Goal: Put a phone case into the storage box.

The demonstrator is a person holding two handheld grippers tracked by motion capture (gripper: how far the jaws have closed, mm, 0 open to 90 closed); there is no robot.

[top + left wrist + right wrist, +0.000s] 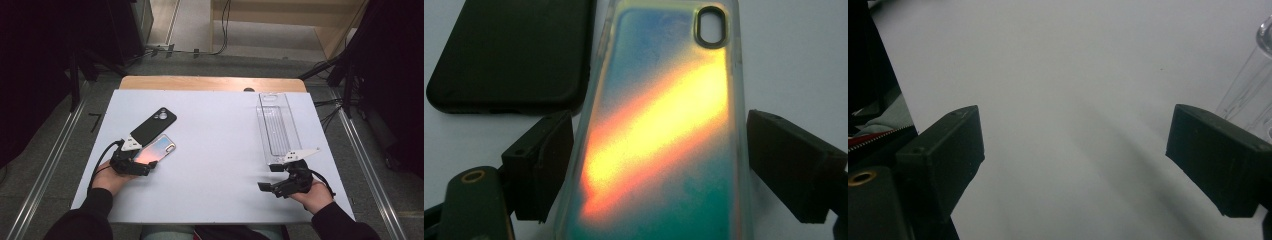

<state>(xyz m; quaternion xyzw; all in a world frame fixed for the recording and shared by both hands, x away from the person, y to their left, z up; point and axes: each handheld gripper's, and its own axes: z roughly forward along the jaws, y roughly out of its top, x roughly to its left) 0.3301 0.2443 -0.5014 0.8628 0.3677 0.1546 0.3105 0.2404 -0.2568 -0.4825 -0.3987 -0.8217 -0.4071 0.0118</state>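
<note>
Right gripper (274,186): lower right of the high view, jaws spread wide over bare white table (215,165), gripping nothing.
Left gripper (144,167): lower left, jaws apart, straddling the iridescent phone case (156,150) without clamping it.
Iridescent phone case: left of centre, flat on the table.
Black phone case (154,124): just beyond it.
Clear tray (276,128): upper right.

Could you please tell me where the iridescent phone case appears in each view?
High view: iridescent phone case lies left of centre, at the left gripper.
Left gripper view: it runs up the middle between the open jaws.
Right gripper view: not in it.
Shared landmark: the black phone case beside it.
</note>
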